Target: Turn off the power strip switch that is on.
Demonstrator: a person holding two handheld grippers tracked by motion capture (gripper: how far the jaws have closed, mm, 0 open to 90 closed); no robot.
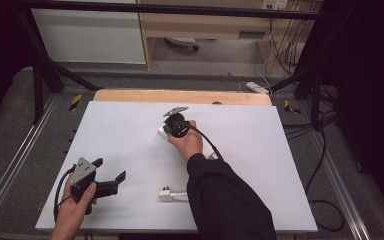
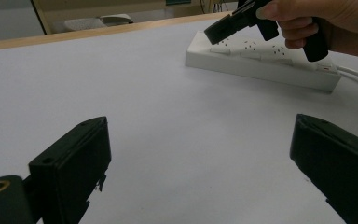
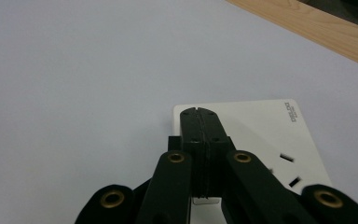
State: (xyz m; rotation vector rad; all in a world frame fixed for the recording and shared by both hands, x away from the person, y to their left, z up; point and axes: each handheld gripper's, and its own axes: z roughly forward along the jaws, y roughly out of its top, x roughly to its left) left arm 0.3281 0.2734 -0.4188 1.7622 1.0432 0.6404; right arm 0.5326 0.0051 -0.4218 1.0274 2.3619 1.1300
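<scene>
A white power strip (image 1: 210,154) lies mid-table, its sockets facing up (image 2: 261,67). My right gripper (image 1: 167,131) is shut, jaws pressed together with nothing between them. Its tips (image 3: 198,114) point down at the strip's far end (image 3: 261,126), by the corner; whether they touch it I cannot tell. A white plug (image 1: 166,194) with its white cable lies near the table's front edge, beside the right sleeve. My left gripper (image 1: 111,168) stands open at the front left, close over the bare white tabletop (image 2: 182,116), aimed toward the strip. Its jaws (image 2: 200,123) are empty.
The white tabletop (image 1: 130,130) ends in a wooden strip (image 1: 180,96) at the back. A black metal frame (image 1: 40,85) surrounds the table. Cables (image 1: 325,150) and another white power strip (image 1: 257,87) lie on the floor to the right and behind.
</scene>
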